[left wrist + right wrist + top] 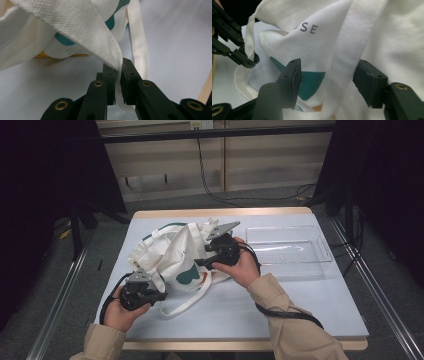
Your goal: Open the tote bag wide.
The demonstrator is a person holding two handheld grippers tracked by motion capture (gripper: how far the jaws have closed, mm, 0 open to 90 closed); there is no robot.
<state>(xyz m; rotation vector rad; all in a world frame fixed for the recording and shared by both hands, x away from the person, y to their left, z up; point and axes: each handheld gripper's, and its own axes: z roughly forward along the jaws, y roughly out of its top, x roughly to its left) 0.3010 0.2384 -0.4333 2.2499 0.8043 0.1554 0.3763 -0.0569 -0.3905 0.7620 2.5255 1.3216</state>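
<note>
White canvas tote bag with teal print (pixel 175 255) is lying crumpled at table centre. One strap (pixel 100 42) is clamped in left gripper (pixel 118 75). Right gripper (pixel 325 82) is held agape around second strap (pixel 342 62), not yet pinched. Clear plastic tray (pixel 320 247) is sitting empty beside. Bag opening judged barely begun.

It looks like a lab recording rig: a pale worktop (pixel 300 300) ringed by black curtains (pixel 45 180), metal frame rails (pixel 370 285), and cables (pixel 210 185) trailing on grey floor.

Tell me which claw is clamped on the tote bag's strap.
The left claw: it is shut on the white strap. The right claw stands open around a fold of the tote bag, pads not pressing.
</note>
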